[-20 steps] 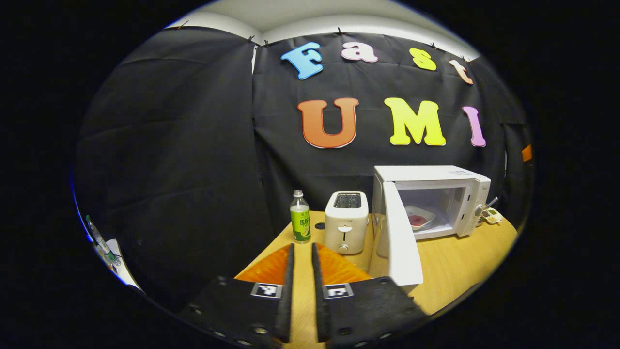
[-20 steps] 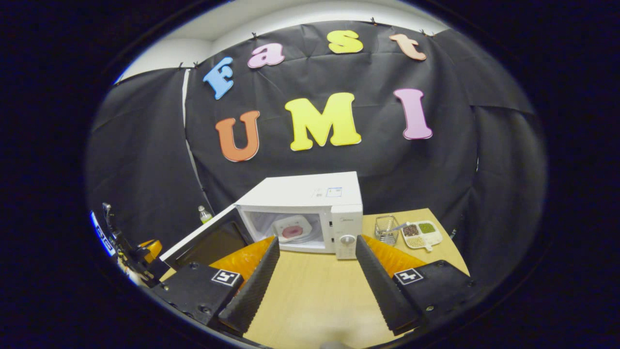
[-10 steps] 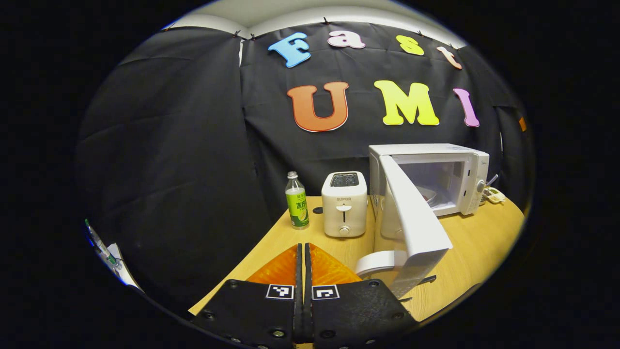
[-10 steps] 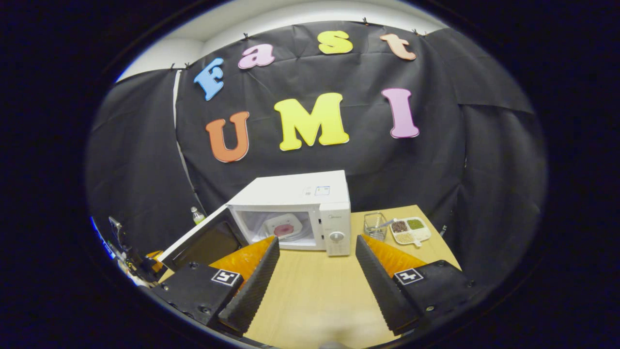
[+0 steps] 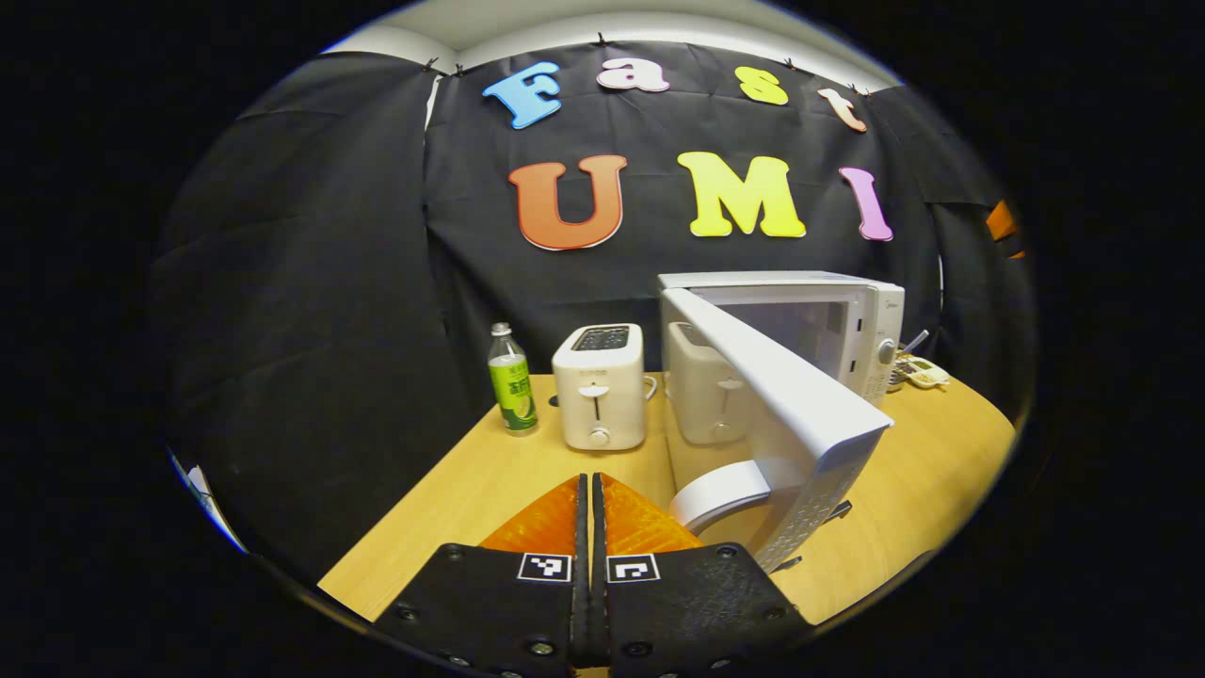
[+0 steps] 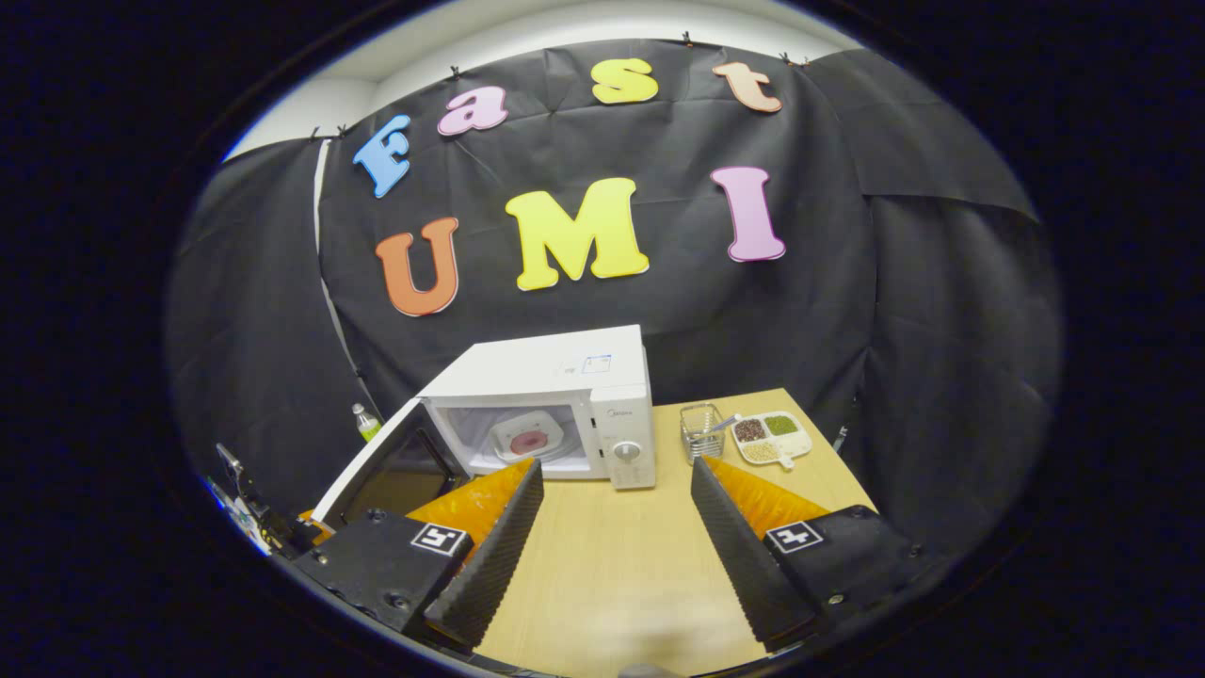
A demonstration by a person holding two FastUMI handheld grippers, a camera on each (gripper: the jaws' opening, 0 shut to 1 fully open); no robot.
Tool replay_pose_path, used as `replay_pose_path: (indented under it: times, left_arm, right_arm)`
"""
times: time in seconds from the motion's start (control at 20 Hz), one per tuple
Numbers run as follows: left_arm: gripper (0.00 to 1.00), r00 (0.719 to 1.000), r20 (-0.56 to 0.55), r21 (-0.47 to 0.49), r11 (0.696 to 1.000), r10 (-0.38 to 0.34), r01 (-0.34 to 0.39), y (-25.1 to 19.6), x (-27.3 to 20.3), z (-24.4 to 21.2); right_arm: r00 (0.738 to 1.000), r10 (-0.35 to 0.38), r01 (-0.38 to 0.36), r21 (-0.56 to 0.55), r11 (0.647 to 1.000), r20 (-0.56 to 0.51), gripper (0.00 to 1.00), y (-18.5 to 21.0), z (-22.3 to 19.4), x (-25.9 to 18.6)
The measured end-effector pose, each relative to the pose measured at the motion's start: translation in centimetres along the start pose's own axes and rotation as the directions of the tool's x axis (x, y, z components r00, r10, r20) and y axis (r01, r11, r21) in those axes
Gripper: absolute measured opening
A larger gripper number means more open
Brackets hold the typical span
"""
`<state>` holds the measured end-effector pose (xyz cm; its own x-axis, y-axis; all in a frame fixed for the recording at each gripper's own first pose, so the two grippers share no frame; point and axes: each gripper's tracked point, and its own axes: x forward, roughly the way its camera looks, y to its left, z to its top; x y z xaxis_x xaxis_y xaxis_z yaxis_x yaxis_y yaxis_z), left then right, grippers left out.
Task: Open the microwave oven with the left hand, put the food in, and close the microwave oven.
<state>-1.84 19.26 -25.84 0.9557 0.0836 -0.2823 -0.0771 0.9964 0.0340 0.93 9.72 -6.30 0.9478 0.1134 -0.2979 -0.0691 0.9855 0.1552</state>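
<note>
Two steps done: microwave (image 6: pixel 565 405) open, plate of food (image 6: pixel 527 441) already sitting inside on the floor of the cavity.
Step in hand: closing, by the look of it; door (image 5: pixel 781 405) swung out toward the left gripper view, roughly half open.
Left gripper (image 5: pixel 591 499): fingers pressed together, nothing between them; low over the table (image 5: pixel 471 490), just left of the door's curved handle (image 5: pixel 720 490), no contact visible.
Right gripper (image 6: pixel 612 490): fingers spread wide, empty, held back above the table in front of the microwave, well apart from it.
Food versus grippers: well beyond both, deep in the cavity, clear of the door's path as far as can be judged.
Next move: likely a sideways push on the door's outer face or handle with the closed left fingers until it latches.
Risk: toaster (image 5: pixel 601 386) and bottle (image 5: pixel 512 394) near on the left; wide swing best avoided.
</note>
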Motion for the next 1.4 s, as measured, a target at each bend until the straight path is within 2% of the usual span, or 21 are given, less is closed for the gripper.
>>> replay_pose_path:
  times: [0.25, 0.55, 0.6, 0.65, 0.75, 1.15, 1.2, 1.25, 1.4]
  left_arm:
    - [0.0, 0.991, 0.038, -0.01, 0.992, -0.129, 0.129, -7.8, 0.9, 1.8]
    - [0.0, 0.958, 0.061, 0.014, 0.96, -0.279, 0.278, -16.8, 2.1, 3.8]
    - [0.11, 0.951, 0.06, 0.02, 0.953, -0.302, 0.301, -18.1, 2.2, 3.9]
    - [0.0, 0.945, 0.063, 0.032, 0.947, -0.32, 0.319, -19.3, 2.5, 4.2]
    - [0.0, 0.932, 0.059, 0.052, 0.933, -0.359, 0.356, -21.5, 3.2, 4.5]
    - [0.0, 0.897, 0.064, 0.085, 0.898, -0.437, 0.431, -27.1, 6.5, 6.3]
    - [0.11, 0.896, 0.067, 0.087, 0.897, -0.44, 0.434, -27.5, 6.9, 6.6]
    - [0.0, 0.894, 0.068, 0.086, 0.896, -0.442, 0.436, -27.8, 7.4, 6.9]
    - [0.0, 0.892, 0.073, 0.086, 0.894, -0.447, 0.44, -28.8, 8.8, 7.5]
  right_arm:
    - [1.0, -0.019, 0.019, -0.004, 1.0, 0.008, 1.0, -1.5, 0.6, -0.5]
    - [0.999, -0.037, 0.037, -0.014, 0.999, 0.026, 1.0, -3.5, 1.2, -0.6]
    - [0.999, -0.041, 0.041, -0.012, 0.999, 0.031, 1.0, -3.8, 1.3, -0.6]
    - [0.998, -0.047, 0.048, -0.011, 0.999, 0.034, 1.0, -4.3, 1.5, -0.6]
    - [0.997, -0.063, 0.064, -0.011, 0.998, 0.036, 1.0, -5.2, 1.6, -0.9]
    - [0.987, -0.134, 0.139, -0.047, 0.989, 0.091, 1.0, -8.4, 3.2, -1.6]
    - [0.985, -0.14, 0.146, -0.052, 0.988, 0.097, 1.0, -8.6, 3.4, -1.6]
    - [0.984, -0.144, 0.15, -0.052, 0.987, 0.1, 1.0, -8.8, 3.6, -1.6]
    - [0.983, -0.156, 0.162, -0.058, 0.985, 0.101, 1.0, -9.4, 3.9, -1.4]
